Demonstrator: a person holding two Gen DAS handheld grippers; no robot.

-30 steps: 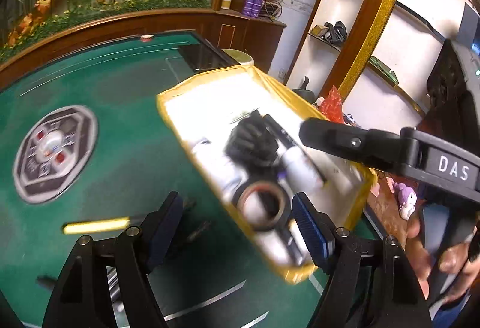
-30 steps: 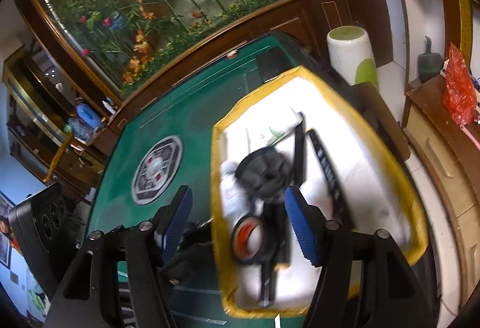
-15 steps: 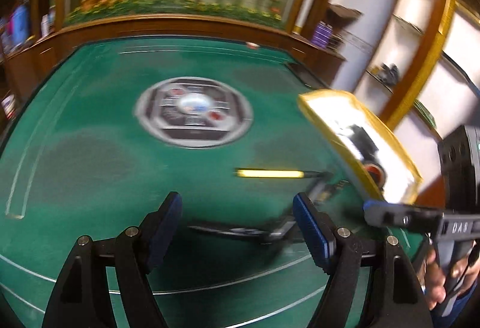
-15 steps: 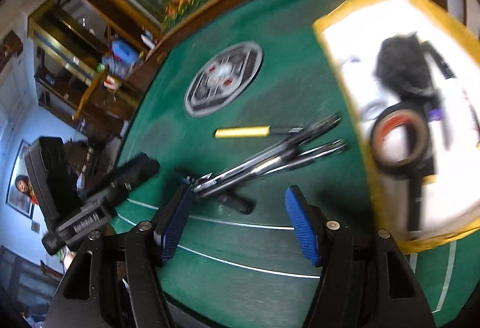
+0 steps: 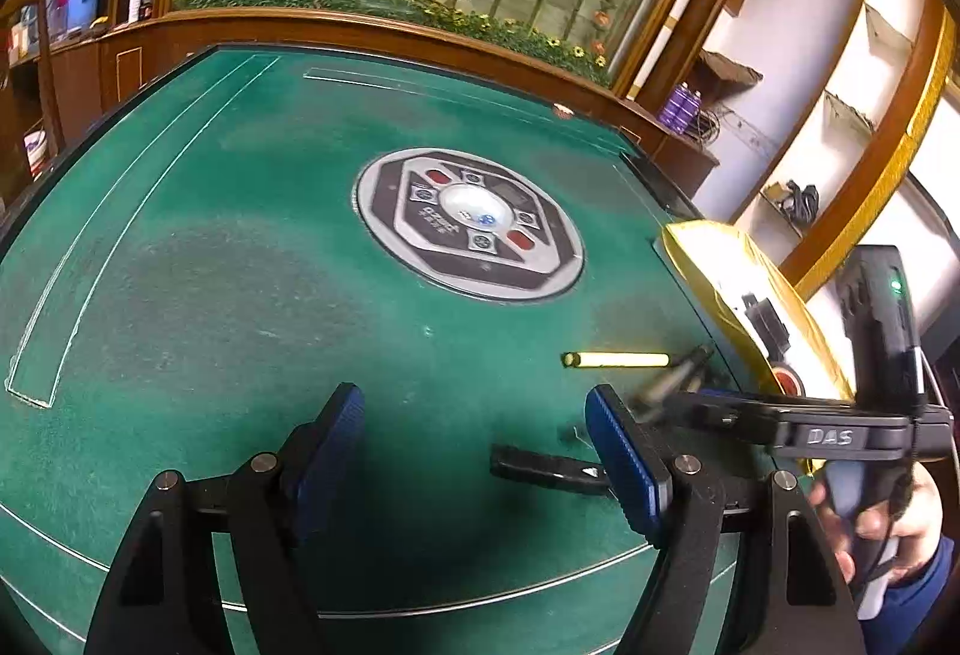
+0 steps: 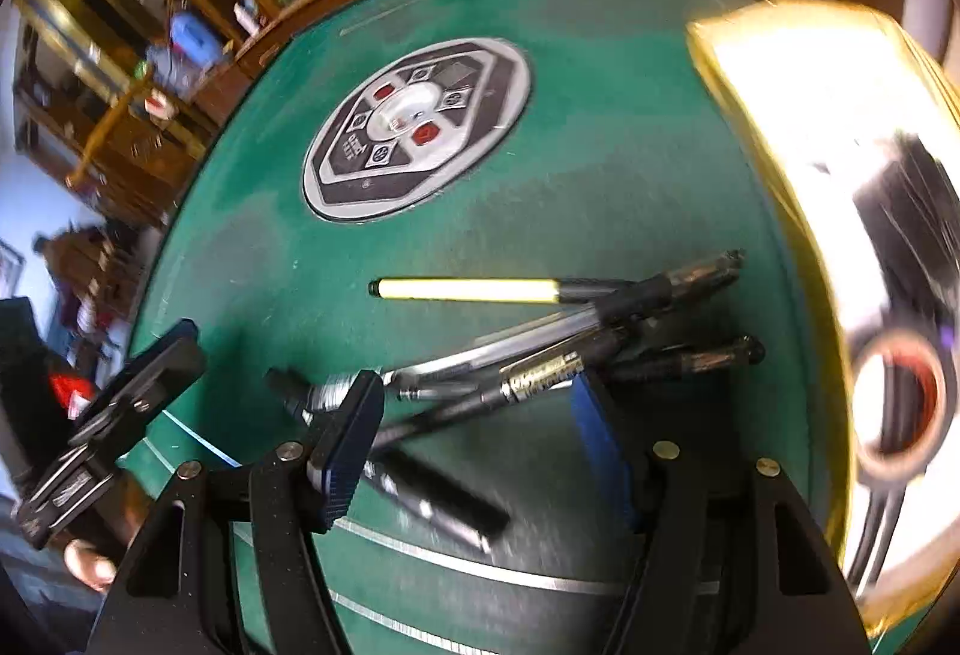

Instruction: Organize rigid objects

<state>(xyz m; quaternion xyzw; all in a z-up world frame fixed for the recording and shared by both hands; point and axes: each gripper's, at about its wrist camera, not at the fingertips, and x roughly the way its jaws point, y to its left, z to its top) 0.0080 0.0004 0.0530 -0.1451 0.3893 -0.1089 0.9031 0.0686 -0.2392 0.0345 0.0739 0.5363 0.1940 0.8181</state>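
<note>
While your left gripper hangs with its blue-padded jaws spread wide above the green felt desk, it grasps nothing. Your right gripper is likewise released, jaws apart, poised low over a loose heap of dark and silver pens that lie crossed on the desk. Just beyond that heap rests a yellow-barrelled pen, lying flat, its dark end touching the pile. Another short black pen lies nearer you, between the gripper's fingers. To the right sits the gold-rimmed white tray, already holding a roll of tape and blurred dark items. An octagonal grey control panel marks the desk's centre.
</note>
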